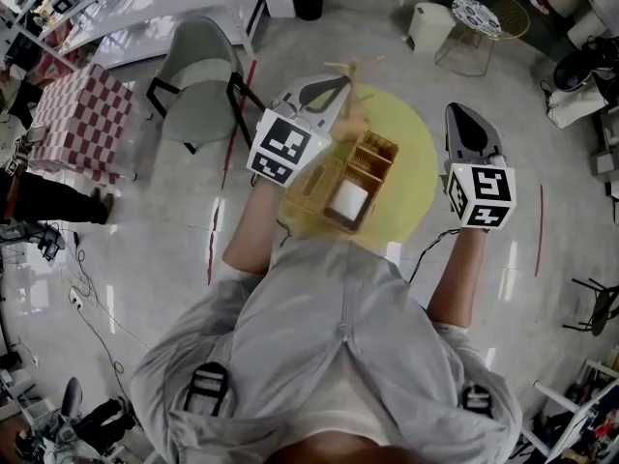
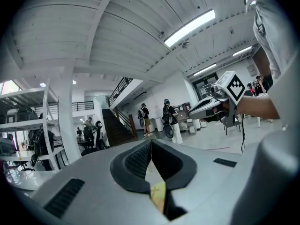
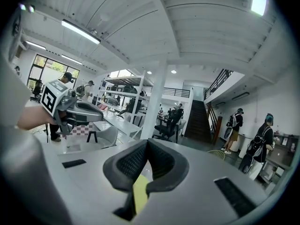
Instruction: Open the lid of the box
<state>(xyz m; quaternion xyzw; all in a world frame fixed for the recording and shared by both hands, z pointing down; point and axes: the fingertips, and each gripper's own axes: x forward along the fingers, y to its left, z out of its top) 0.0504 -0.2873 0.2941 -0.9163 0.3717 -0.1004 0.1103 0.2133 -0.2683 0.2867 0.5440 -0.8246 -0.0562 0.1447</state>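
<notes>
A wooden box (image 1: 360,169) with open compartments stands on the round yellow table (image 1: 414,177), seen in the head view; a white block (image 1: 350,200) lies in its near compartment. I cannot make out its lid. My left gripper (image 1: 337,85) is raised over the box's left side, jaws shut with nothing between them (image 2: 151,142). To the right of the table my right gripper (image 1: 462,114) is held up, clear of the box, also shut and empty (image 3: 146,142). Both gripper views look out across the room, not at the box.
A grey chair (image 1: 198,66) and a red-checked table (image 1: 82,119) stand to the left. Behind the yellow table are a black bin (image 1: 309,0), a white bin (image 1: 430,25) and a wire side table (image 1: 488,22). People stand far off (image 2: 168,118).
</notes>
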